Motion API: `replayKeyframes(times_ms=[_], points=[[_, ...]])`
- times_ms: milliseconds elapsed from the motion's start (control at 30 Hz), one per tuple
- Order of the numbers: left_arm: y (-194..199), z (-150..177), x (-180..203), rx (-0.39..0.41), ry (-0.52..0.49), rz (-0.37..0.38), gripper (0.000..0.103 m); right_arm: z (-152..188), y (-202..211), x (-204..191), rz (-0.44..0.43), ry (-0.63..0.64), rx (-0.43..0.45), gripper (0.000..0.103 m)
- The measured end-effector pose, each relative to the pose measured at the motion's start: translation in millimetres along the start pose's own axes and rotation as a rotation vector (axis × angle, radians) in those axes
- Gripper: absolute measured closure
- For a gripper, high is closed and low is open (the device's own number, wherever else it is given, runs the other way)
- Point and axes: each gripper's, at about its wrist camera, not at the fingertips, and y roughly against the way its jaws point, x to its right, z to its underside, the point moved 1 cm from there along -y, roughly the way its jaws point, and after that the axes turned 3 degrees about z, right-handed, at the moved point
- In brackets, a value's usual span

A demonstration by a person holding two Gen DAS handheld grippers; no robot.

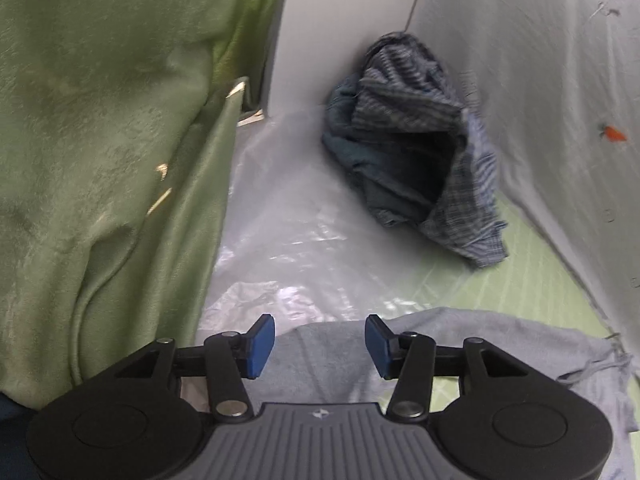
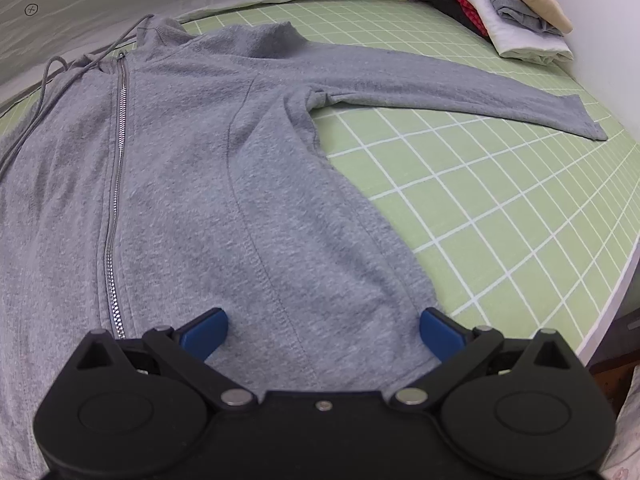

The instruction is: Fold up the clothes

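A grey zip-up hoodie [image 2: 192, 184] lies flat, front up, on the green grid mat [image 2: 500, 208]. Its zipper [image 2: 116, 184] is closed and one sleeve [image 2: 460, 84] stretches out to the right. My right gripper [image 2: 324, 330] is open wide and empty, just above the hoodie's bottom hem. My left gripper [image 1: 320, 344] is open and empty over an edge of the grey hoodie [image 1: 440, 352]. A crumpled pile of blue plaid and dark clothes [image 1: 412, 148] lies farther ahead of the left gripper.
A stack of folded clothes [image 2: 500, 4] sits at the mat's far right corner. A green cloth [image 1: 100, 160] hangs at the left and clear plastic sheet [image 1: 288, 220] covers the surface. White fabric [image 1: 540, 100] rises on the right. The mat's edge [image 2: 612, 300] curves away at the right.
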Motion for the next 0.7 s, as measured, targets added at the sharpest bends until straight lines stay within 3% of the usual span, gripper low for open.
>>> replayKeyframes(times_ms=[67, 233, 300, 433, 467, 500, 567, 700], points=[[-17, 3, 2, -0.054, -0.078, -0.079, 0.052, 1, 0, 0, 0.004, -0.008, 0.005, 0.000], [-42, 19, 13, -0.137, -0.266, -0.100, 0.044, 1, 1, -2, 0.010, -0.013, 0.005, 0.000], [-45, 22, 15, -0.141, -0.285, -0.095, 0.037, 1, 1, -3, 0.014, -0.014, 0.004, 0.000], [-50, 26, 19, -0.147, -0.320, -0.083, 0.037, 0, 1, -4, 0.023, -0.015, 0.000, 0.000], [-51, 28, 20, -0.148, -0.329, -0.080, 0.050, 0, 1, -4, 0.025, -0.015, -0.001, 0.000], [-52, 29, 21, -0.149, -0.338, -0.077, 0.070, 0, 1, -4, 0.026, -0.016, -0.002, 0.000], [-52, 25, 24, -0.158, -0.338, -0.046, 0.095, 0, 1, -4, 0.029, -0.019, -0.003, 0.000], [-48, 10, 33, -0.060, -0.409, -0.152, 0.095, -1, 0, -5, 0.032, -0.025, -0.007, 0.000]])
